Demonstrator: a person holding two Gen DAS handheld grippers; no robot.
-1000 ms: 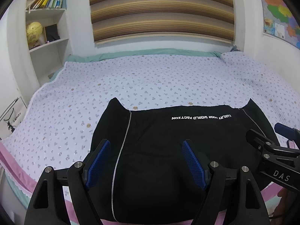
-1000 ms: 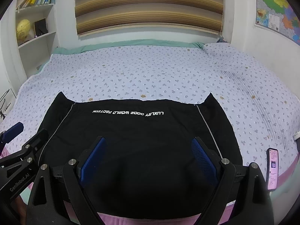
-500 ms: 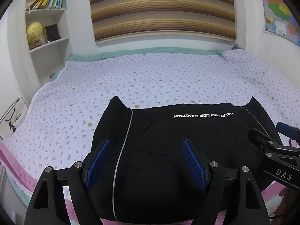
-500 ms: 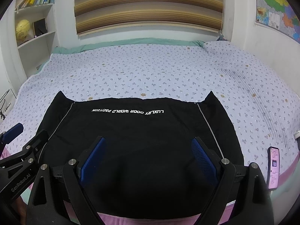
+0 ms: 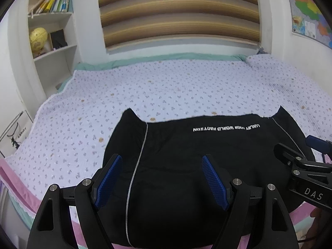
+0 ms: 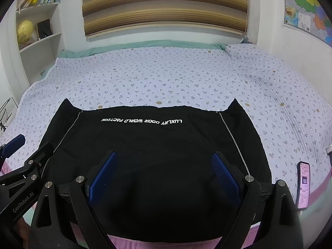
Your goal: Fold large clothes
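Observation:
A black garment (image 5: 197, 155) (image 6: 153, 151) with white lettering and thin grey side piping lies flat at the near edge of the bed, its two far corners poking up. My left gripper (image 5: 161, 159) hovers open above the garment's left half, blue pads wide apart and nothing between them. My right gripper (image 6: 164, 157) hovers open above the garment's middle, also holding nothing. Each gripper shows at the edge of the other's view: the right gripper (image 5: 317, 145) at the right edge of the left wrist view, the left gripper (image 6: 12, 145) at the left edge of the right wrist view.
The bed has a lilac flowered spread (image 6: 166, 78) with a pink edge (image 5: 16, 176). A phone (image 6: 303, 184) lies at the bed's near right edge. A white bookshelf (image 5: 51, 31) stands at the left, a striped blind (image 6: 164, 6) behind, a map (image 6: 307, 8) on the right wall.

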